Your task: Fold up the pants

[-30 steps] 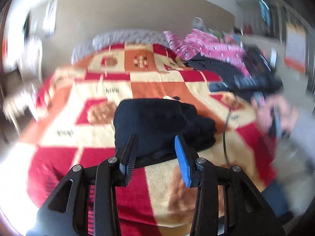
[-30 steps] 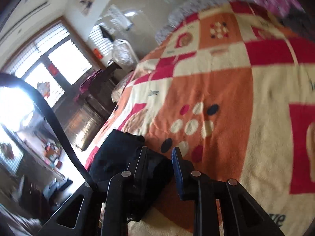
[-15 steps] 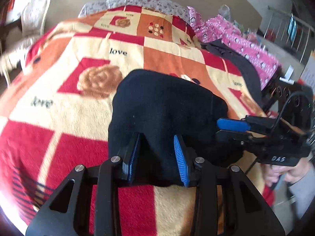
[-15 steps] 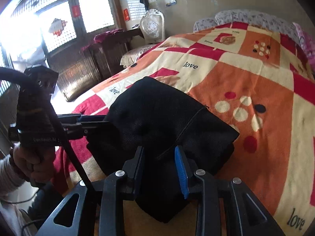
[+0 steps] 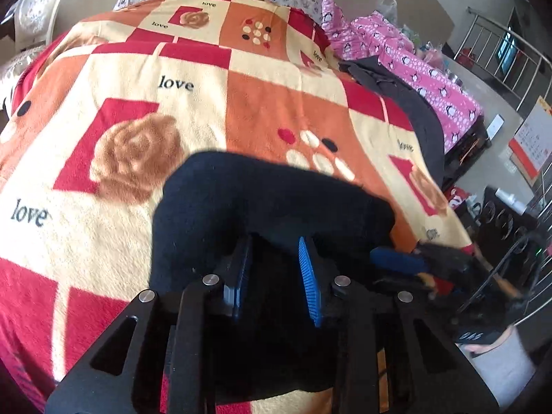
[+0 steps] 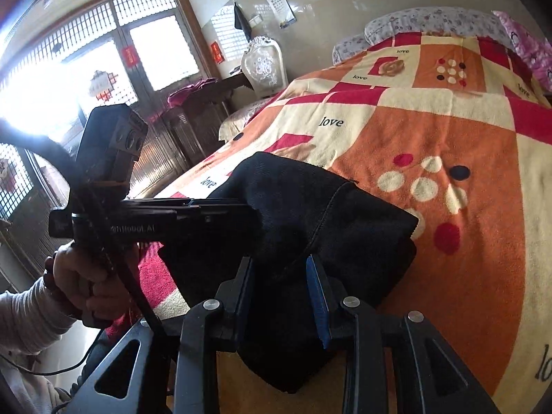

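Left tool (image 5: 275, 272): jaws part-spread and just closing further, near edge of the folded pants (image 5: 262, 207) between the blue pads; pad contact on the cloth not clear, so no firm pinch claimed.
Right tool (image 6: 280, 288): jaws part-spread at a similar gap, dark cloth and a seam line between them; true grip impossible to confirm here either.
Pants, seen from left tool: dead ahead and slightly below, bundle rising just beyond the fingertips, bulk spreading forward and to the right.
Pants, seen from right tool (image 6: 321, 214): dead ahead too, thick stacked fold, lower corner drooping under the jaws toward the bed's near edge.
Long axis: hard to call on so compact a bundle; appears to run across from one tool to the other, each at one end of the near edge.
Nearer hand: neither clearly; both at the bundle, left entering from the right tool's left side (image 6: 193, 212), right from the left tool's right side (image 5: 396, 262).
Bed (image 5: 131, 186): patterned red, orange and cream blanket, under and beyond the pants.
Farther out: pink penguin-print bedding (image 5: 414, 69) and a dark garment (image 5: 414, 110), far right of the left tool.
Judgement: folding looks nearly finished; coming move likely hinges on both tools closing on the same near edge.
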Available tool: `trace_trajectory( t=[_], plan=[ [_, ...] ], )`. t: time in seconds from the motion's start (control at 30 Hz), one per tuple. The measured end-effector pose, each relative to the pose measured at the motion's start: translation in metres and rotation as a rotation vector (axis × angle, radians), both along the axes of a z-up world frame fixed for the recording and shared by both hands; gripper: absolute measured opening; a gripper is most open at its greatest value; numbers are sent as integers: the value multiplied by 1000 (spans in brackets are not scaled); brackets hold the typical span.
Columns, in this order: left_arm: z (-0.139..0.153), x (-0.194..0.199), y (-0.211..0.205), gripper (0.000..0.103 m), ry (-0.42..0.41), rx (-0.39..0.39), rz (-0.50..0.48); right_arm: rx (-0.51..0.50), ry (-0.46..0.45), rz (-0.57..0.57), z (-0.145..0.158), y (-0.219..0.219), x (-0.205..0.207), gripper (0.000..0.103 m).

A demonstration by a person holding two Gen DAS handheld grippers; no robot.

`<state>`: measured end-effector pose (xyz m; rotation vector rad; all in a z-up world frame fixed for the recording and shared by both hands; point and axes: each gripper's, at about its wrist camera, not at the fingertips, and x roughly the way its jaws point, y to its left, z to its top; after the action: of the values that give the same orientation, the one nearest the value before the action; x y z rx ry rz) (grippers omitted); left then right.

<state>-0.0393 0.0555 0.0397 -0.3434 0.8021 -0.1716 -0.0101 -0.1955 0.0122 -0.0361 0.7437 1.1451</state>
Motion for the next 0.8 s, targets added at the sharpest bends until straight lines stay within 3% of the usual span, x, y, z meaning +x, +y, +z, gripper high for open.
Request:
trace_trajectory(
  t=[0.13, 0.2, 0.27, 0.37, 0.5, 0.63, 0.73, 0.8],
  plan=[
    [23, 13, 6, 29, -60, 69, 30, 40, 18, 10, -3, -5, 2, 29],
    [15, 36, 10, 29, -7, 71, 29, 43, 14, 11, -3, -5, 2, 29],
    [-10, 59, 10, 31, 91, 132, 32, 45, 9, 11, -4, -5, 1, 29],
    [-13, 65, 15, 31, 88, 99, 35, 47, 8, 9, -4, -4, 1, 29],
    [-1, 59, 14, 30, 78, 125, 45, 59, 14, 12, -4, -5, 3, 29],
    [20, 28, 14, 31, -13, 77, 49, 60, 36, 17, -1, -7, 5, 29],
    [5, 16, 8, 31, 3, 126, 34, 39, 45, 9, 16, -9, 8, 29],
    [-5, 14, 5, 32, -19, 146, 28, 38, -19, -32, 31, -11, 10, 30]
  ],
)
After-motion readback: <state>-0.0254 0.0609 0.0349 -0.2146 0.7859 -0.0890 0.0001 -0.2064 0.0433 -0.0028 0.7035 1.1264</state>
